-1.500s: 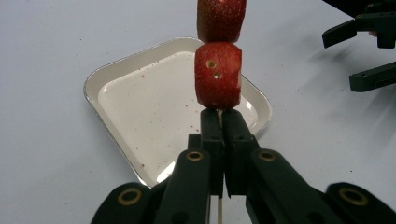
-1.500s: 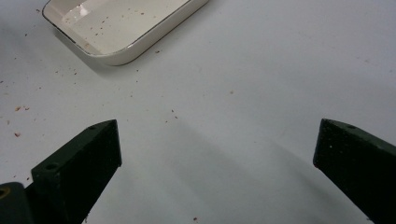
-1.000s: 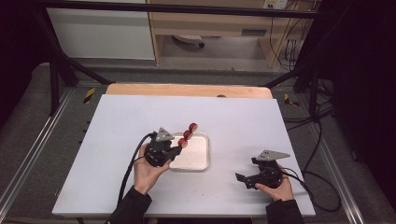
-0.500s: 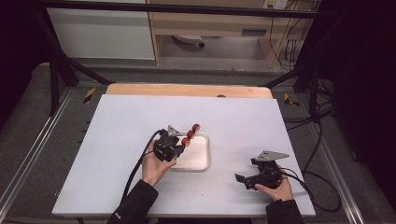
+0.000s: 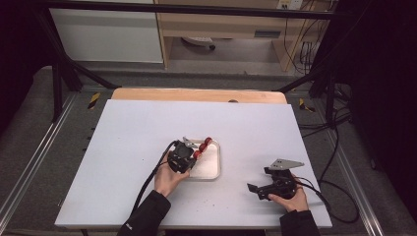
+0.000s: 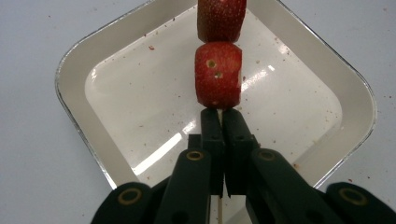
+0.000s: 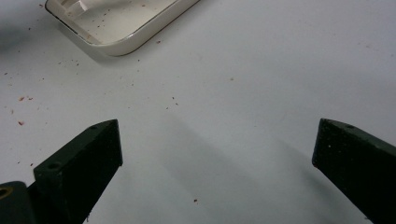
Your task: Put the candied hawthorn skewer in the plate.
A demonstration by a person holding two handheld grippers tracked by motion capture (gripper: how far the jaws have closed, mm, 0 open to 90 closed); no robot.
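Note:
My left gripper [image 6: 218, 114] [image 5: 189, 156] is shut on a thin wooden skewer [image 6: 219, 210] that carries red strawberry pieces [image 6: 218, 74] [image 5: 202, 146]. It holds the skewer over a white square tray [image 6: 112, 163] [image 5: 211, 167] in the middle of the table. The lowest strawberry piece sits just beyond the jaw tips, and a second piece [image 6: 221, 18] is above it. My right gripper [image 7: 217, 154] [image 5: 258, 189] rests at the table's front right with its jaws wide apart and nothing between them. A corner of the tray [image 7: 116, 42] lies ahead of it.
The white tabletop [image 5: 128, 142] is speckled with small red crumbs [image 7: 21, 122]. A wooden board edge [image 5: 196, 94] runs along the table's far side. Black frame bars [image 5: 64, 73] and cables [image 5: 339, 147] flank the table.
My left gripper has sunk and shifted forward and right with the skewer, down closer to the tray. The right gripper has stayed put.

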